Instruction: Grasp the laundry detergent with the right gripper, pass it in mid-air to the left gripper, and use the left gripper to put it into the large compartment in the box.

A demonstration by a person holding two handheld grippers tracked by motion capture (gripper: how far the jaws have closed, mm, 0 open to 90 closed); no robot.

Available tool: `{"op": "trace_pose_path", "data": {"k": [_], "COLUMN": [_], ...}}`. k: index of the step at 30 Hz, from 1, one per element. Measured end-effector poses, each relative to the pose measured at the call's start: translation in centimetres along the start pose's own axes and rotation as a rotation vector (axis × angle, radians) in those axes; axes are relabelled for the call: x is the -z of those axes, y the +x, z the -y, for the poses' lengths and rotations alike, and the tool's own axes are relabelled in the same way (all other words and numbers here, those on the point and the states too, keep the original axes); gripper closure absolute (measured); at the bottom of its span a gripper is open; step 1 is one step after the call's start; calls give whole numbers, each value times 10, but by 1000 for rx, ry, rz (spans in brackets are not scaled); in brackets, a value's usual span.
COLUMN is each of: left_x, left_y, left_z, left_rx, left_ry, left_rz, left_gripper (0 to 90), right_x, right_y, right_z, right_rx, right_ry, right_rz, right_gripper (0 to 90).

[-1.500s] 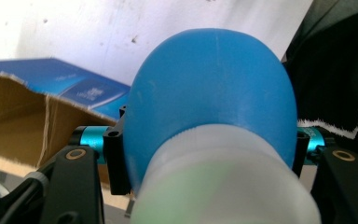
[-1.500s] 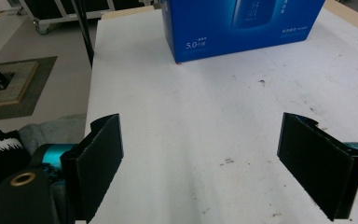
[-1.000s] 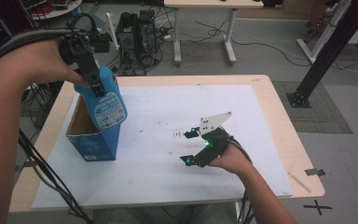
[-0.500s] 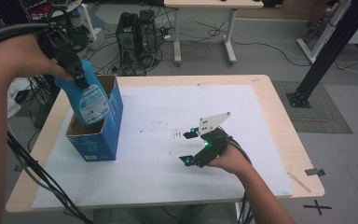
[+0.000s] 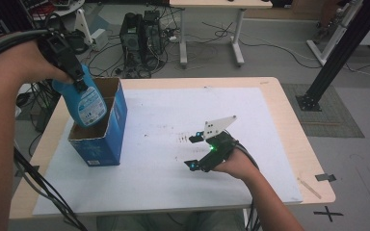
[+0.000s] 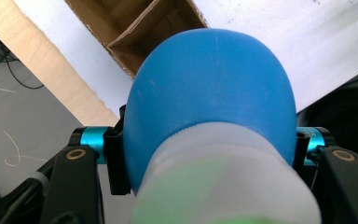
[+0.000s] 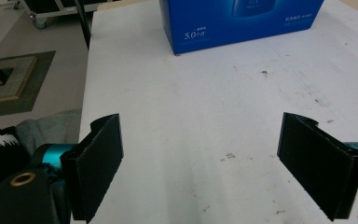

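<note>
Change: left gripper (image 5: 80,85) w/ blue bottle (image 5: 84,101) has moved up and toward table's left edge vs 1 s ago; bottle was deeper in blue carton (image 5: 101,139), now higher, base only at the open top. Right gripper (image 5: 192,151) unchanged.
Left gripper: jaws clamped on bottle just below its cap, bottle tilted.
Right gripper: jaws wide apart, nothing between, low over white sheet (image 5: 173,120) mid-table.
Left gripper view: bottle's rounded blue body (image 6: 209,88) up close, pale cap blurred, carton's brown inside (image 6: 135,28) beyond.
Right gripper view: carton's printed blue side (image 7: 242,21), "5.0" text, specks on sheet.
Bottle look: blue, white-blue label.
</note>
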State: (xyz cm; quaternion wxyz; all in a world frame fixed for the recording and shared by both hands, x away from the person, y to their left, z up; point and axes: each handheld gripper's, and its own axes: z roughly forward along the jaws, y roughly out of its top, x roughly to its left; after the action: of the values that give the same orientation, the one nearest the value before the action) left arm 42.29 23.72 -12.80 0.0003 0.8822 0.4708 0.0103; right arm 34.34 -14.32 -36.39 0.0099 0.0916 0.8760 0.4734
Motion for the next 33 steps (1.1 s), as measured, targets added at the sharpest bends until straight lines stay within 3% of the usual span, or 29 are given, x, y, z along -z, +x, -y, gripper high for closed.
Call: {"op": "trace_pose_path", "data": {"k": [4,13,16,18,23,27,30,33], "left_x": [-7,-29,-42,-44,-62,-76,-88,-93], "left_y": [4,5,4,7,7,8,7,7], "left_z": [-1,-6,-6,-6,-6,-8,-9,-10], "left_rx": [15,68,120,100,141,127,152,162], "left_ry": [9,31,13,22,20,43,54,49], "left_rz": [14,-7,4,0,20,7,13,13], "left_gripper": [380,380,381,381,381,381,381,381], "right_x": [-1,0,0,1,1,1,1,1], "right_y": [0,2,3,3,5,4,6,5], "right_z": [0,-1,-1,0,-1,0,0,0], "right_rx": [5,6,7,19,4,22,2,16], "right_ry": [-4,-10,-14,-10,-3,6,13,4], "right_rz": [0,2,3,5,5,3,-5,-4], "right_gripper": [135,135,135,135,135,135,135,135]}}
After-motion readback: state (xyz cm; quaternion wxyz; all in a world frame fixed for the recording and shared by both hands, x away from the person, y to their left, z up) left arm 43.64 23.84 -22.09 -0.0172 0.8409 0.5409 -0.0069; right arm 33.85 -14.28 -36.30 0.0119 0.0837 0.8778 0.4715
